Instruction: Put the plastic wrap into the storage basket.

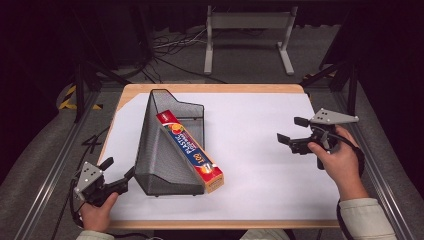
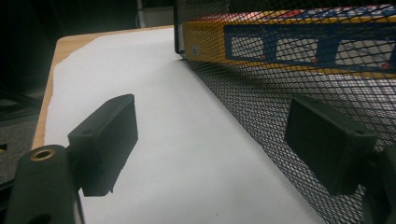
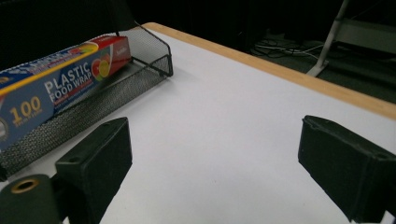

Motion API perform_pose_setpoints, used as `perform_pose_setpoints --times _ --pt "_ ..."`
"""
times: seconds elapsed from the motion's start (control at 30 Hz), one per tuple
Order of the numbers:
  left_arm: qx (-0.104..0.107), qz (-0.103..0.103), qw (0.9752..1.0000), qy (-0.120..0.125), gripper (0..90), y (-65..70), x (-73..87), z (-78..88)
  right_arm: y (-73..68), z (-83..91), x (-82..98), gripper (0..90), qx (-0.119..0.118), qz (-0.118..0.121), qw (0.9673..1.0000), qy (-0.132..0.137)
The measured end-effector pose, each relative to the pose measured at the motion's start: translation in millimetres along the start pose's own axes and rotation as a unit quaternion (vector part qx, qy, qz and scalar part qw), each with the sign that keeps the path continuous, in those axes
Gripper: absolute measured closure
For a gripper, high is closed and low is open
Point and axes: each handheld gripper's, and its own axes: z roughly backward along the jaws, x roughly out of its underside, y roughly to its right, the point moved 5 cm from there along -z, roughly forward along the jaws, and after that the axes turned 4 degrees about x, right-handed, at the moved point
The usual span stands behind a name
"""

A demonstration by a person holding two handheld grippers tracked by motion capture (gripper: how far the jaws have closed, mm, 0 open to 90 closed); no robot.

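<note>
Plastic wrap box (image 1: 190, 152) seen lying in mesh basket (image 1: 160, 160); nothing held. Left gripper (image 1: 116, 176) and right gripper (image 1: 292, 134) jaws held apart, empty; any handling judged not yet begun.

White table top (image 1: 260, 150) w/ wood edge, grey metal stand (image 1: 248, 35) beyond, floor cables (image 1: 172, 42)

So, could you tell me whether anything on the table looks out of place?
Yes: the plastic wrap box lies slanted in the mesh basket, its near end poking out past the basket's front corner.
</note>
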Motion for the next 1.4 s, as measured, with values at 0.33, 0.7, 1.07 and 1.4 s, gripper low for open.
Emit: perform_pose_setpoints --times 0.33,0.7,1.07,1.4 --pt "-0.001 -0.003 1.0 -0.006 17.2 -0.4 1.5 -1.0 10.1 -13.5 60.6 10.1 0.005 -0.007 0.9998 -0.02" --pt "0.0 -0.003 0.9999 -0.01 17.2 -0.2 1.7 -2.1 8.0 -21.9 93.9 10.2 0.001 -0.015 0.999 -0.041" --pt "0.003 -0.004 0.9998 -0.021 17.4 -0.3 2.7 -6.8 -4.2 -19.4 118.2 10.2 -0.002 -0.001 0.9974 -0.072" --pt "0.011 -0.005 0.9992 -0.038 17.3 -0.2 5.9 -11.8 -2.9 -9.3 124.5 8.1 -0.006 -0.026 0.9977 -0.063"
